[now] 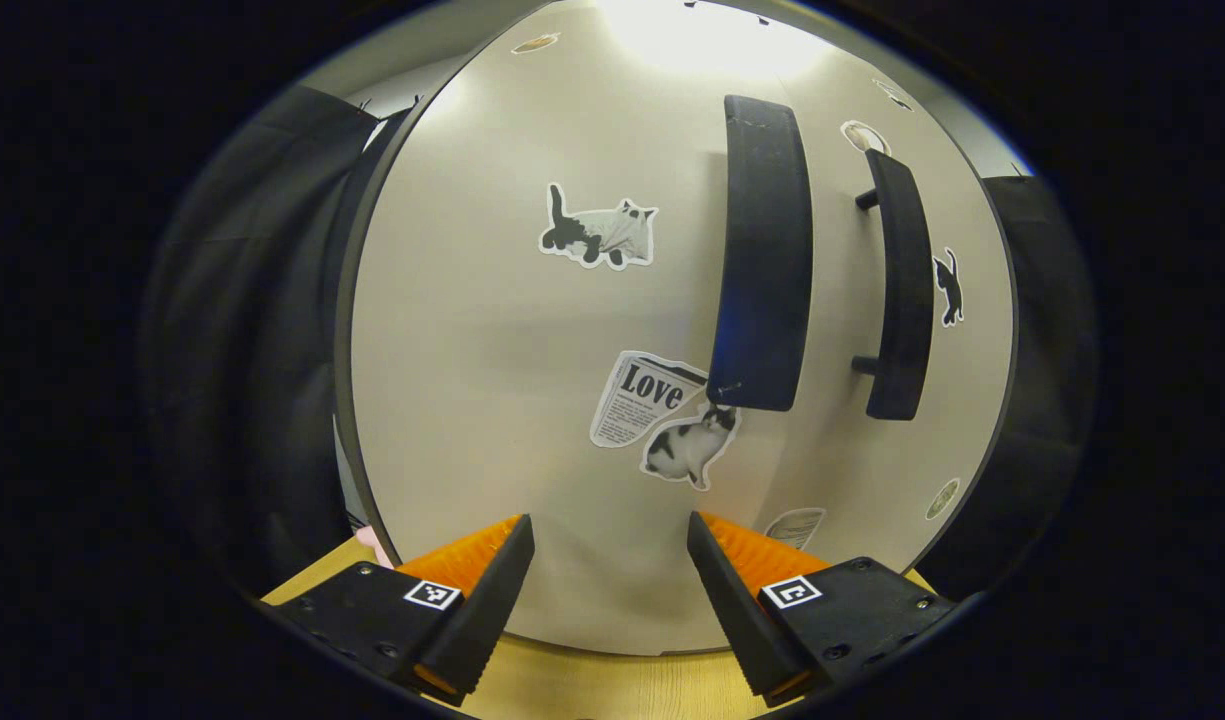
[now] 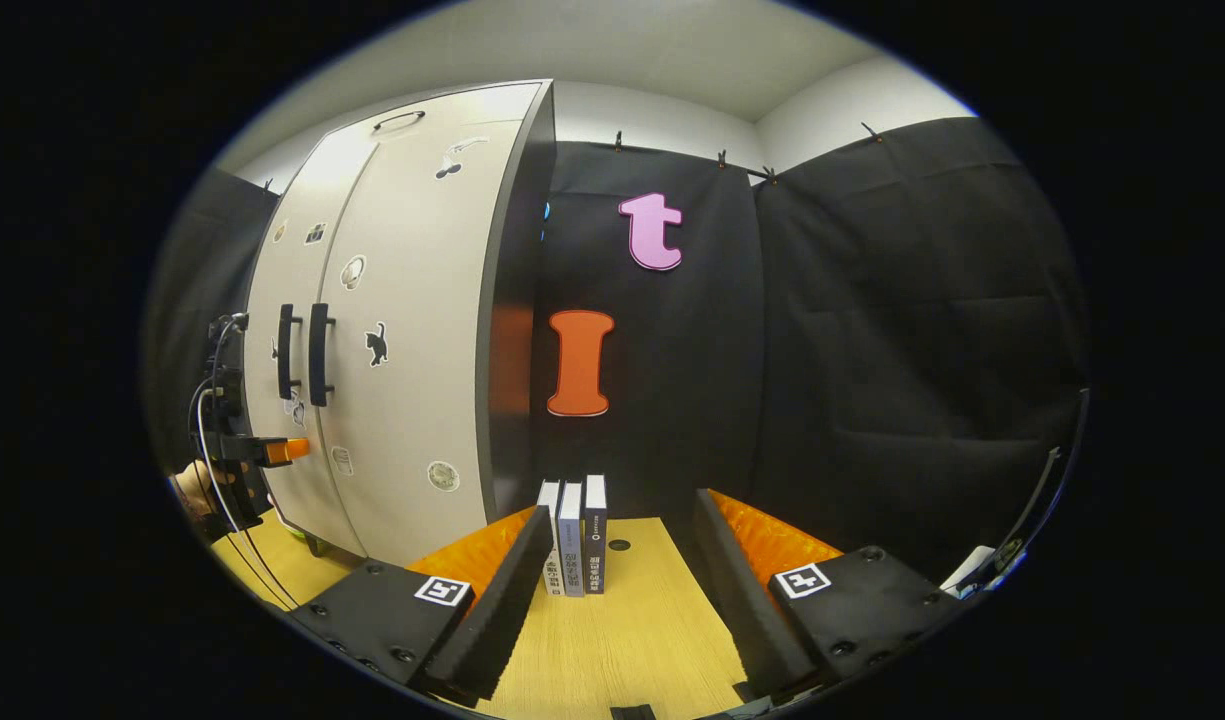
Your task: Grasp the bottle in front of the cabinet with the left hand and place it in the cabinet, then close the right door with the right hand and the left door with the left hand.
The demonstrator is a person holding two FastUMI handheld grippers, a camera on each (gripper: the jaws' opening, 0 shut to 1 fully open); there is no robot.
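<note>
Both hand-held grippers [image 1: 610, 585] [image 2: 620, 590] spread, empty; left faces shut cabinet doors [image 1: 532, 330]

Cabinet [image 2: 402, 330]: pale grey-beige doors, dark side panel. Handles [image 1: 767, 265]: black, at the doors' meeting edges. Cat stickers [image 1: 600, 232]: black-and-white, left of the handles. Table [image 2: 632, 630]: light wood grain, below the cabinet. Books [image 2: 575, 545]: white and dark spines, right of the cabinet.
</note>
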